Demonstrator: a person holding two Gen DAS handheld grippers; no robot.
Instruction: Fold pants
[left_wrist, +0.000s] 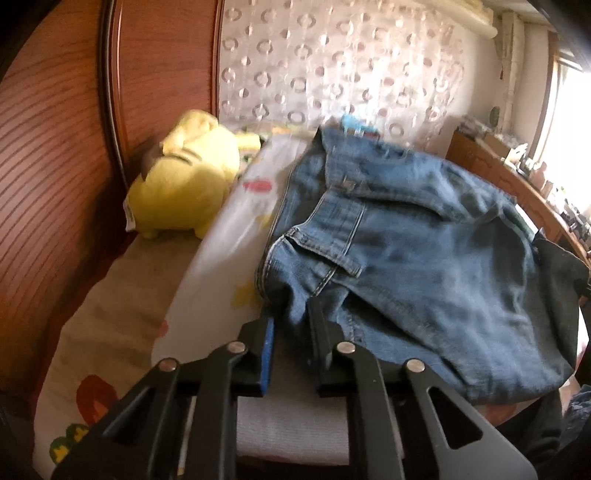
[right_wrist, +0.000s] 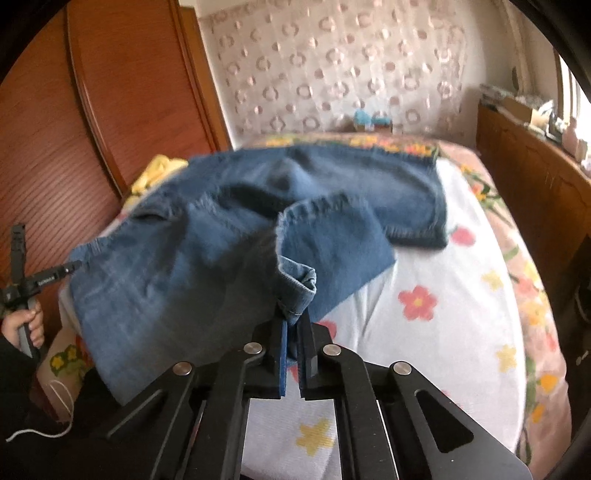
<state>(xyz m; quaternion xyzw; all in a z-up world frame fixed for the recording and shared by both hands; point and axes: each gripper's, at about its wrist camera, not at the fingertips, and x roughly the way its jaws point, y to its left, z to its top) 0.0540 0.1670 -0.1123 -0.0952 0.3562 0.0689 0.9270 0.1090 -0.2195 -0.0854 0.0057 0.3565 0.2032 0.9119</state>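
Jeans (right_wrist: 207, 266) on flowered bedspread (right_wrist: 443, 332), pinched by left gripper (left_wrist: 291, 328) and right gripper (right_wrist: 293, 325)

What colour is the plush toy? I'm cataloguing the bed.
Yellow; the plush toy shows best in the left wrist view.

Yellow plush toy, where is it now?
In the left wrist view, the yellow plush toy lies at the bed's left edge, between the wooden wardrobe and the jeans.

Bedspread (right_wrist: 443, 332) right of jeans (right_wrist: 184, 280) lies open; wardrobe (right_wrist: 110, 110) blocks left.
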